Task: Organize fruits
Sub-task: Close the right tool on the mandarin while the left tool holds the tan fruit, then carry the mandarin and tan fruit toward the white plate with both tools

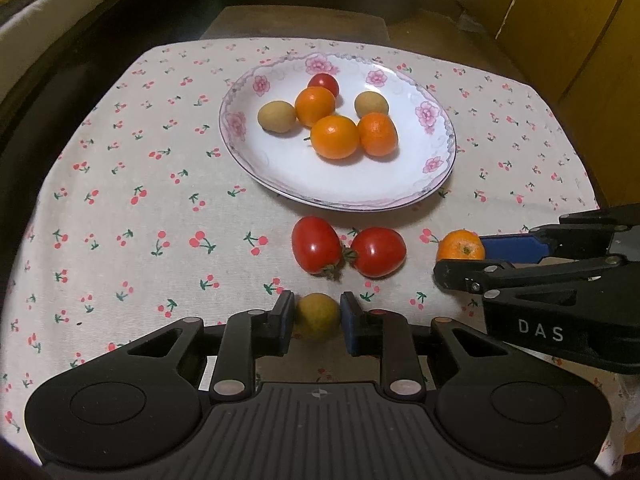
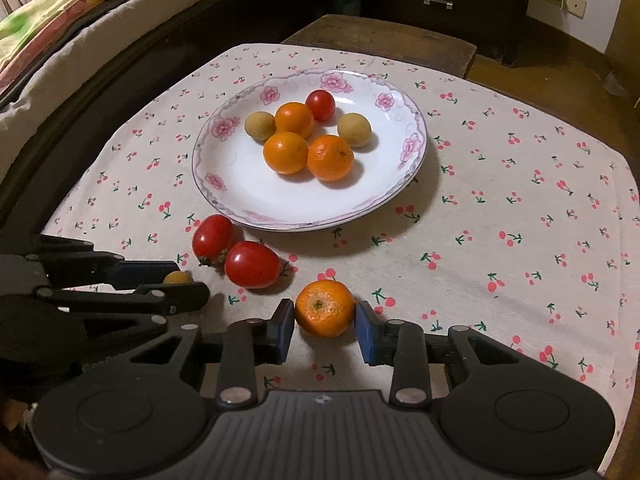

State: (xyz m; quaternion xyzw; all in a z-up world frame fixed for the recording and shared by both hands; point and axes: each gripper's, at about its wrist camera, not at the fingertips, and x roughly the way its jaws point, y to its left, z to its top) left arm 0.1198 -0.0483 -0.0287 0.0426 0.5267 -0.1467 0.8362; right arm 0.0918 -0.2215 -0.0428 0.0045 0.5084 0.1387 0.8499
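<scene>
My left gripper (image 1: pixel 317 314) is shut on a small yellow-brown round fruit (image 1: pixel 316 308) that rests on the cherry-print cloth. My right gripper (image 2: pixel 325 320) is shut on a small orange (image 2: pixel 325 307), its blue pads against both sides. Two red tomatoes (image 1: pixel 316 245) (image 1: pixel 378 252) lie side by side on the cloth between the grippers and the plate. The white flowered plate (image 1: pixel 280 184) holds three oranges, two yellow-brown fruits and one small tomato (image 1: pixel 325 83). In the right wrist view the left gripper (image 2: pixel 180 284) sits at the left, with its fruit (image 2: pixel 178 278) barely showing.
The table under the cherry-print cloth (image 2: pixel 500 200) has open cloth to the right of the plate. A bed edge (image 2: pixel 80 40) runs along the left. A wooden stool (image 2: pixel 380 40) and a dark cabinet (image 2: pixel 440 0) stand beyond the table's far edge.
</scene>
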